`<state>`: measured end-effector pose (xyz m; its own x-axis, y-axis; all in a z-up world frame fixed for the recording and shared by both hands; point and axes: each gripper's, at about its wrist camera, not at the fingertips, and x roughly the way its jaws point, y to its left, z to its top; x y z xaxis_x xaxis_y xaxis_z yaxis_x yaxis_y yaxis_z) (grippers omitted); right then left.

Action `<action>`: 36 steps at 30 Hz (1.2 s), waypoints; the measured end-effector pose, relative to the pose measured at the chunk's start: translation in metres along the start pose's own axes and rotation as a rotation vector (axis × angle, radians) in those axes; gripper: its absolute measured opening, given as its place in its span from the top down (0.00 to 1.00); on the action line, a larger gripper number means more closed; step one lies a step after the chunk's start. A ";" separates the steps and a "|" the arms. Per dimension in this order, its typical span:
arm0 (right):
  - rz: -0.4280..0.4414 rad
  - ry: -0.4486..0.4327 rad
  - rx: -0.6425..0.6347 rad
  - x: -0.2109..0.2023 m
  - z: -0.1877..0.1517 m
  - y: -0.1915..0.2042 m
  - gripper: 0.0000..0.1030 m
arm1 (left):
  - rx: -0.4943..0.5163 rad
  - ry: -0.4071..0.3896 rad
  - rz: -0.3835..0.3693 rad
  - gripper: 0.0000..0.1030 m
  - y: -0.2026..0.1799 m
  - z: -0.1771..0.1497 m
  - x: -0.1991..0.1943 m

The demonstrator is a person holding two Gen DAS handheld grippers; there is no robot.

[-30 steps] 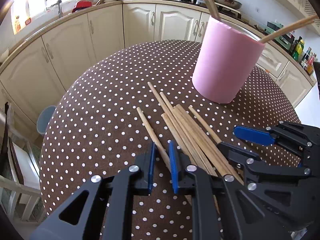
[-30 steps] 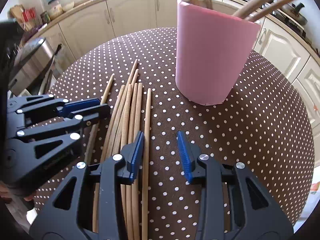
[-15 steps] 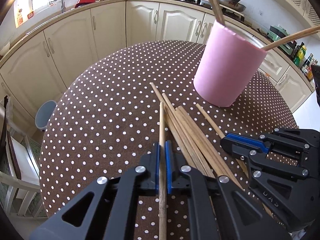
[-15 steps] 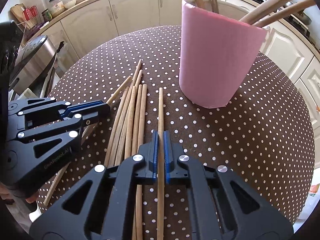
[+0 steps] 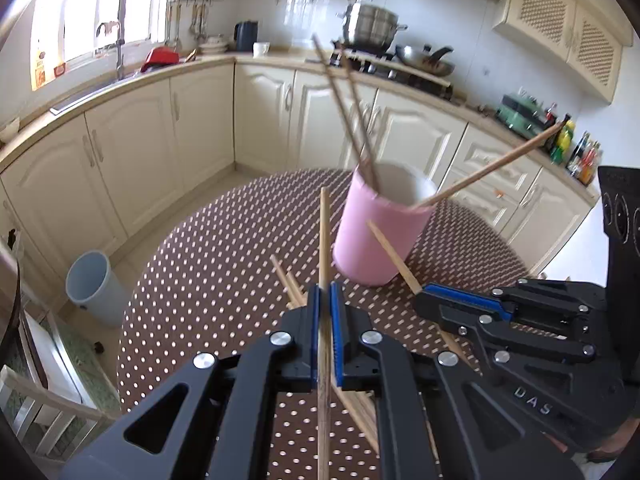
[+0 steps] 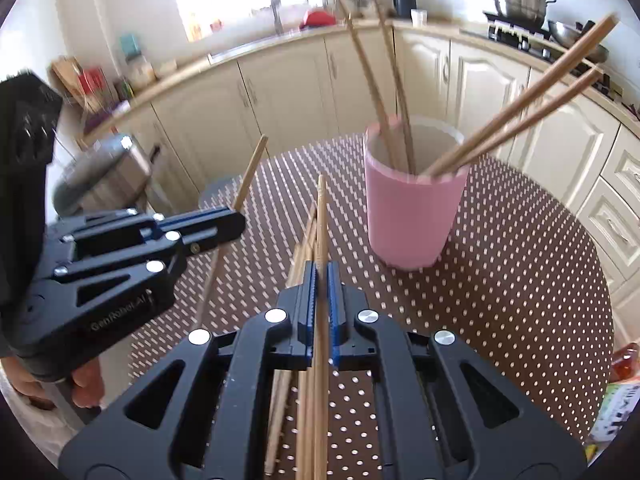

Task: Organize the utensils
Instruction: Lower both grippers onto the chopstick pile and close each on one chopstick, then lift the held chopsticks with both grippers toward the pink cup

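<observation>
Left gripper (image 5: 325,336) clamped on one chopstick (image 5: 324,240), right gripper (image 6: 320,304) on another (image 6: 321,220); both raised, tips forward, aimed toward pink cup (image 6: 416,208) mid-table (image 6: 520,280). Loose chopsticks (image 6: 306,236) lie beside cup, nearer the grippers.

"DAS" on right gripper (image 5: 464,300); "GenRobot.AI" on left gripper (image 6: 236,220).

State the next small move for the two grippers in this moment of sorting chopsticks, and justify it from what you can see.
Probably carry both forward over the pink cup and tip the sticks in. The left gripper is shut on a chopstick, the right gripper on another chopstick, both lifted off the table; the cup's mouth is open, already holding several chopsticks.
</observation>
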<state>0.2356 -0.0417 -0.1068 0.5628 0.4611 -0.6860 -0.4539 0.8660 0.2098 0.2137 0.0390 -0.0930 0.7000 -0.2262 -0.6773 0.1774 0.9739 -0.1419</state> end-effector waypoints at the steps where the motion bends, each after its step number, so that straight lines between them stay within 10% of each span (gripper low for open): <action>1: 0.012 -0.015 0.009 -0.006 0.000 -0.001 0.94 | 0.002 -0.011 -0.005 0.94 -0.002 0.002 -0.004; 19: 0.067 -0.152 0.040 -0.052 0.006 0.001 0.97 | 0.051 -0.119 -0.053 0.94 -0.037 0.019 -0.052; 36: -0.021 0.157 0.154 0.058 -0.007 -0.025 0.96 | -0.043 -0.058 0.017 0.94 0.023 0.036 -0.012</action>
<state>0.2748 -0.0379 -0.1570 0.4509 0.4170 -0.7892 -0.3249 0.9002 0.2900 0.2342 0.0630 -0.0617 0.7415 -0.2093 -0.6374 0.1364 0.9773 -0.1621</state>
